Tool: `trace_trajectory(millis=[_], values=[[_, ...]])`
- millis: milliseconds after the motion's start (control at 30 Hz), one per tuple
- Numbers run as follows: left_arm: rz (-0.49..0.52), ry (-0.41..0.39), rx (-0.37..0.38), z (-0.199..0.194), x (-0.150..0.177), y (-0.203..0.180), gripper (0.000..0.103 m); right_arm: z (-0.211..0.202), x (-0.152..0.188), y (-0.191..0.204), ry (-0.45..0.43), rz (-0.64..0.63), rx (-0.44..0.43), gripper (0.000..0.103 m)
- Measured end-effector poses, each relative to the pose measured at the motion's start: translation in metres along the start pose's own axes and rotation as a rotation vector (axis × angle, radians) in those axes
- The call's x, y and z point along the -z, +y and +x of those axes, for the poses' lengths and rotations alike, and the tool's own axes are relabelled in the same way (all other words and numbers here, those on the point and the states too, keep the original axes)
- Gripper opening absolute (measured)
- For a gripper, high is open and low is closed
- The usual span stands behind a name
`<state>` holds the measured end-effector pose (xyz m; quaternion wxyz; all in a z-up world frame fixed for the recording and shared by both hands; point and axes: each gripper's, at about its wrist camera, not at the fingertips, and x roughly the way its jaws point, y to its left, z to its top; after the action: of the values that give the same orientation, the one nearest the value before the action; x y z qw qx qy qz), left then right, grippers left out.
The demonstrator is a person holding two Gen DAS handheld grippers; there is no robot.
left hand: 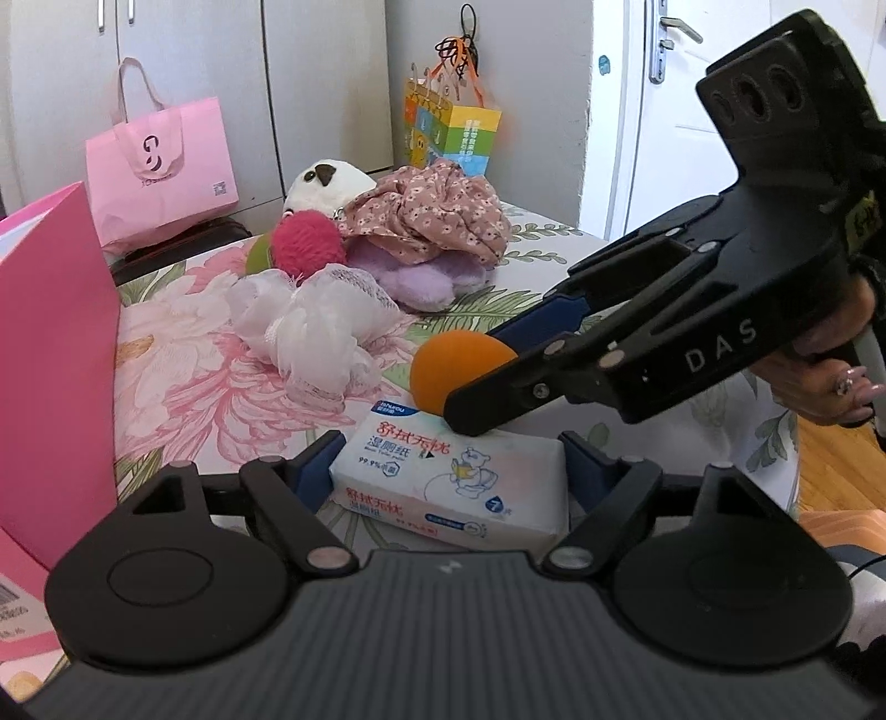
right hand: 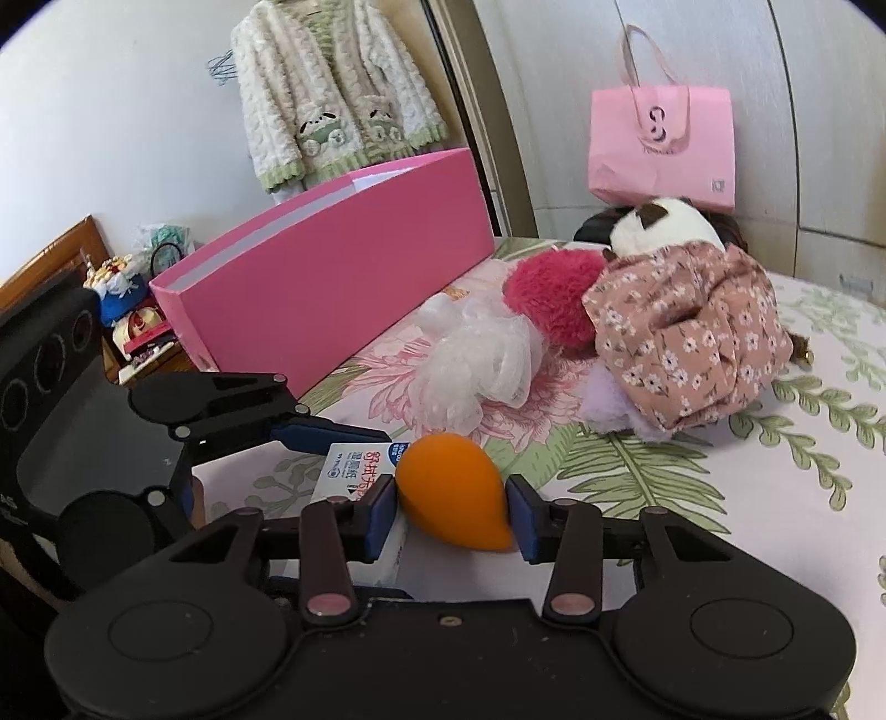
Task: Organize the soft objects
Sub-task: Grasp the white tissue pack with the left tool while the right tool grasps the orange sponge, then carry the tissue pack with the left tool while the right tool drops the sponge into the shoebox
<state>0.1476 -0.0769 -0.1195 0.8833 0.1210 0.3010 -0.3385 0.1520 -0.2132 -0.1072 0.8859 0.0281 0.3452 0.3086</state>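
A pink paper bag (left hand: 166,166) is seen standing against the grey wardrobe doors (left hand: 221,83), and a colourful gift bag (left hand: 451,135) is set beside it. A fleecy cream cardigan (right hand: 332,94) is hung on the wall. A white door (left hand: 692,111) is shown with its metal handle (left hand: 667,44).

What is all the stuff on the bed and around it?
sponge: 1, orange, between right gripper's pads
wet wipes pack: 1, white, between left gripper's fingers
mesh pouf: 1, white, mid-bed
fuzzy ball: 1, magenta, beside pouf
floral cloth: 1, pink, over purple plush
panda plush: 1, white, behind cloth
box: 1, pink, bed edge
tote bag: 1, pink, by wardrobe
gift bag: 1, colourful, behind the cloth
cardigan: 1, cream-green, hanging
left gripper: black
right gripper: black
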Motion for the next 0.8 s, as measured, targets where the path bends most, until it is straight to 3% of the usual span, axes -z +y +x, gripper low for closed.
trace_trajectory(millis=[433,800], values=[[-0.107,0.036,-0.05,-0.025,0.002,0.01,0.082,-0.01,0.003,0.019,-0.01,-0.026,0.137,0.046],[-0.136,0.099,-0.054,-0.049,-0.004,0.015,0.082,-0.028,0.002,0.054,0.012,-0.115,0.219,0.046]])
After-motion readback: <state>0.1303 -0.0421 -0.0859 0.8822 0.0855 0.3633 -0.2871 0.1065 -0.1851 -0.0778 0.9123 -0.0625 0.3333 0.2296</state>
